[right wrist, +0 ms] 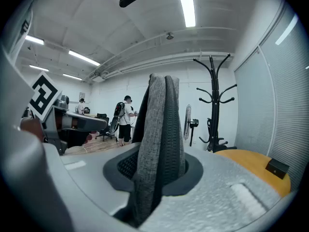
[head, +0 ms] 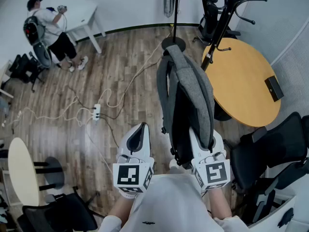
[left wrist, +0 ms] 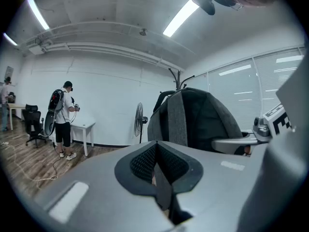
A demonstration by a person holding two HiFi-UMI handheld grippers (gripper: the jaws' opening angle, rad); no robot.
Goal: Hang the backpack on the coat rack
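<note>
Right claw (right wrist: 157, 167) clamped on a grey strap of the backpack (head: 187, 93), which is carried clear of the floor and short of the coat rack (head: 226, 19).

The strap is pinched flat between the pads and runs up out of them, so the bag's weight is judged to be taken by this one grip while its upper part stays free for a hook. Left claw (head: 139, 135) is held just beside the bag, jaws drawn together on nothing, seemingly kept ready to steady it. Beyond the backpack the black rack is seen at the far edge of the round yellow bench (head: 248, 88), its curved hooks bare. Open floor (head: 120, 57) lies ahead to the left, crossed by loose cables (head: 72, 112) and a fan stand (head: 174, 42). On the right, room is narrowed by the bench rim and black chairs (head: 270, 149). A person (head: 48, 28) is seen well apart by the far wall.
</note>
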